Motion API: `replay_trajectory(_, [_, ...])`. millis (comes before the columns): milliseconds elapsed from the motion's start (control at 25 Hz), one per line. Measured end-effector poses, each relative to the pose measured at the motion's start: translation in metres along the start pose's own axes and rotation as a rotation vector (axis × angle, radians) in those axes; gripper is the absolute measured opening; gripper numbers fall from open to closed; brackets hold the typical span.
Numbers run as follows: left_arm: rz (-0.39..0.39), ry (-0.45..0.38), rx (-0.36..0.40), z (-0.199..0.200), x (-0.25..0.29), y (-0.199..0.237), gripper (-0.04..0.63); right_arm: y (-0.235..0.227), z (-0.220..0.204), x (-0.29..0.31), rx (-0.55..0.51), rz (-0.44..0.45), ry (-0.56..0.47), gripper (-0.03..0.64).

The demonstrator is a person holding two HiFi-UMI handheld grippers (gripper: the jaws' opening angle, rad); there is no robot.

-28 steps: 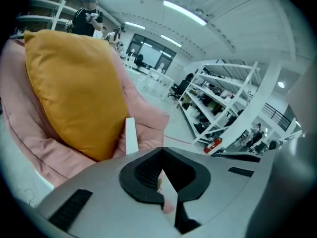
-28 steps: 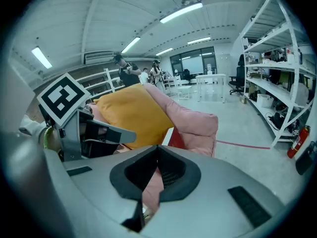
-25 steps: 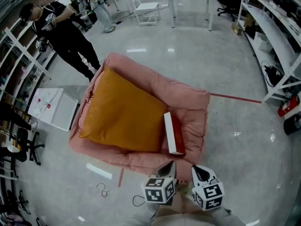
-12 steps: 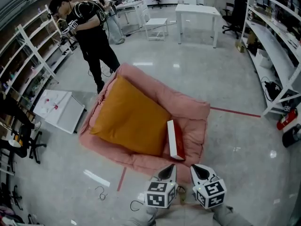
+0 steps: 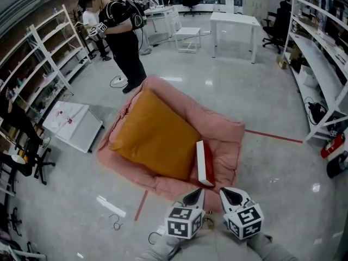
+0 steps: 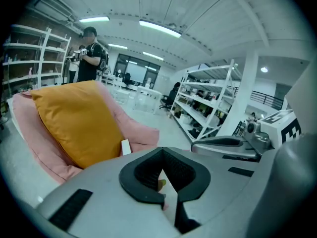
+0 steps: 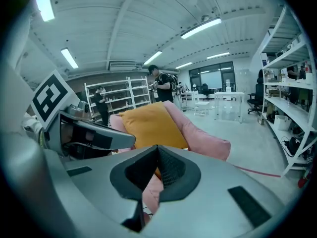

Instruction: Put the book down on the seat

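Red-covered book with white page edges (image 5: 204, 163) is held by neither claw. The left gripper (image 5: 196, 192) is clenched, its dark pads pressed together with nothing between them, and the right gripper (image 5: 227, 192) is clamped the same way on nothing. The two hover side by side, close together at the bottom of the head view, with their marker cubes towards the person and their tips pointing at the near edge of the pink padded floor seat (image 5: 224, 141). The book stands on its long edge on that seat, just beyond the tips and just beside the edge of the large orange cushion (image 5: 155, 135) that fills most of the seat. A red tape line (image 5: 274, 136) runs over the glossy grey floor (image 5: 261, 97) from the seat's right side. A white flat panel (image 5: 73, 125) lies to the left. Beyond the seat stands a person in black clothes (image 5: 126, 42), with a white table (image 5: 235, 22) further back.
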State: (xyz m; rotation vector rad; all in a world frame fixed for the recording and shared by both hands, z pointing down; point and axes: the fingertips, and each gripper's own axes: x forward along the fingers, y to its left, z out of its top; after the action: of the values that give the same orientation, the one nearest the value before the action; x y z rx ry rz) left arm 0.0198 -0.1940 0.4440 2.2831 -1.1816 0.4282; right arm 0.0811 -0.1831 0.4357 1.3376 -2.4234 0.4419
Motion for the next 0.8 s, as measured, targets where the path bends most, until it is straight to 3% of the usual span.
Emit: replay_trajectory(800, [-0.003, -0.021, 0.017, 0.014, 0.004, -0.001, 0.006, -0.006, 0.011, 0.004, -0.047, -0.010, -0.012, 0.005])
